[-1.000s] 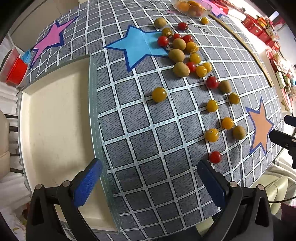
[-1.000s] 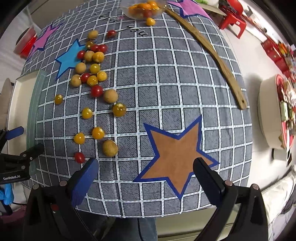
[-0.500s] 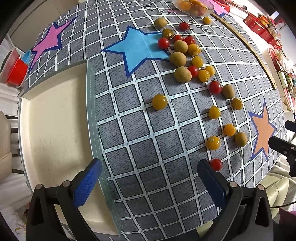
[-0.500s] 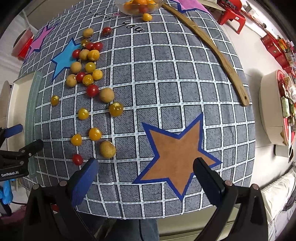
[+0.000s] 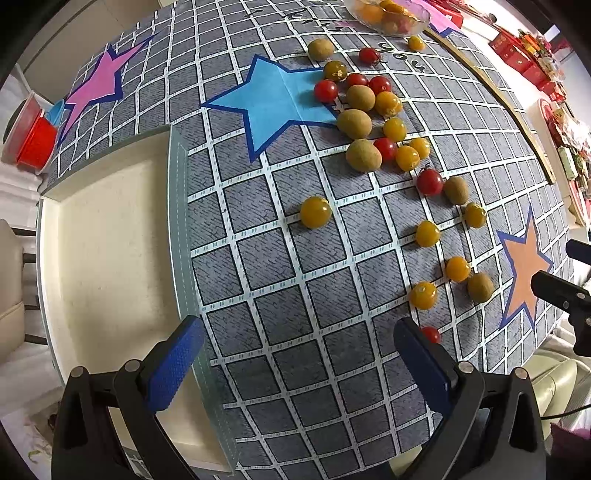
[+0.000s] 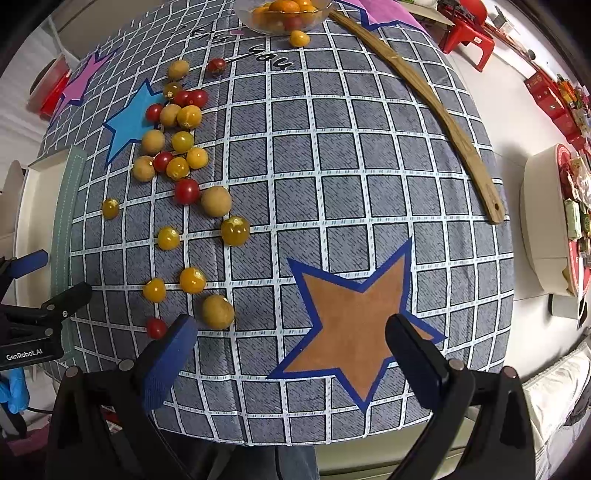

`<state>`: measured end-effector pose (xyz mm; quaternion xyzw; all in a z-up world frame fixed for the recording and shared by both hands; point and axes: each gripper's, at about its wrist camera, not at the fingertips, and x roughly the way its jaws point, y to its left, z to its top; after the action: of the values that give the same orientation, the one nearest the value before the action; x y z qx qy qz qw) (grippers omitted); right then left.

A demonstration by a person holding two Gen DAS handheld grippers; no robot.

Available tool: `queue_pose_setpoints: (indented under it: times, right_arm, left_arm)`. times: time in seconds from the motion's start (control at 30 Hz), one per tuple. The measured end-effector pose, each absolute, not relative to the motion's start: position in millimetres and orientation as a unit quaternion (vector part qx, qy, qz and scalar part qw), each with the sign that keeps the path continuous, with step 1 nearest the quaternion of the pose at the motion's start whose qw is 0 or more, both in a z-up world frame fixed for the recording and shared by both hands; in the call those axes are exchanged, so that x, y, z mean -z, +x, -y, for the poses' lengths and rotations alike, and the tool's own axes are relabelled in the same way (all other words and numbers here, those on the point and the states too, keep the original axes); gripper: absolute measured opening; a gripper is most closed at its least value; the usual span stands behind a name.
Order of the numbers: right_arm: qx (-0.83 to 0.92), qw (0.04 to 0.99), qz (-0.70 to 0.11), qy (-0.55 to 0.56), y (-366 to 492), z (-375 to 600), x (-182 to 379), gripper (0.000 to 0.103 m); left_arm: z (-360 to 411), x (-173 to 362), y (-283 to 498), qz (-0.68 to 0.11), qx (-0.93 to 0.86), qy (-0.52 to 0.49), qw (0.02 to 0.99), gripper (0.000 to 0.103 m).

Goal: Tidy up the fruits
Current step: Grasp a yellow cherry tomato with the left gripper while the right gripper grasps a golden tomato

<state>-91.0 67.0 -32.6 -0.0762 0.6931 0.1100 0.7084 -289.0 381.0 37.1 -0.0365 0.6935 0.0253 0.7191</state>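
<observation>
Fruits (image 5: 391,147) scattered on cloth, left gripper (image 5: 295,354) and right gripper (image 6: 288,347) spread wide above

Scattered fruits (image 6: 184,155) across the left half of the checked cloth (image 6: 332,155), bowl (image 6: 284,14) at its far edge, wooden stick (image 6: 443,122) along the right, tray (image 5: 103,240) beyond the cloth's left border.

We see grey grid tablecloth (image 6: 332,166) under us. Orange star (image 6: 354,317) printed just ahead of right tool, blue star (image 5: 273,99) far ahead of left tool, pink star (image 5: 99,85) beyond to left. Curved wooden stick (image 6: 436,110) lies far right. Red containers (image 5: 29,140) sit off table's far-left corner.
</observation>
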Motion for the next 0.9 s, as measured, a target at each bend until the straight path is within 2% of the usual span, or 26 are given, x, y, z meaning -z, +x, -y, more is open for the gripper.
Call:
queue_pose_setpoints:
  times: [0.6,0.9]
  right_arm:
    - [-0.117,0.714,-0.687,-0.067,-89.8,-55.8,79.0,0.102]
    - [-0.132,0.721,-0.679,-0.048,-52.4,-81.1,94.6,0.1]
  left_arm:
    - [-386.3,34.3,-223.1,-0.681,-0.033,-0.033,0.731,0.103]
    - [-380.3,67.1,-171.2,-0.667,-0.044,-0.02,0.744,0.103]
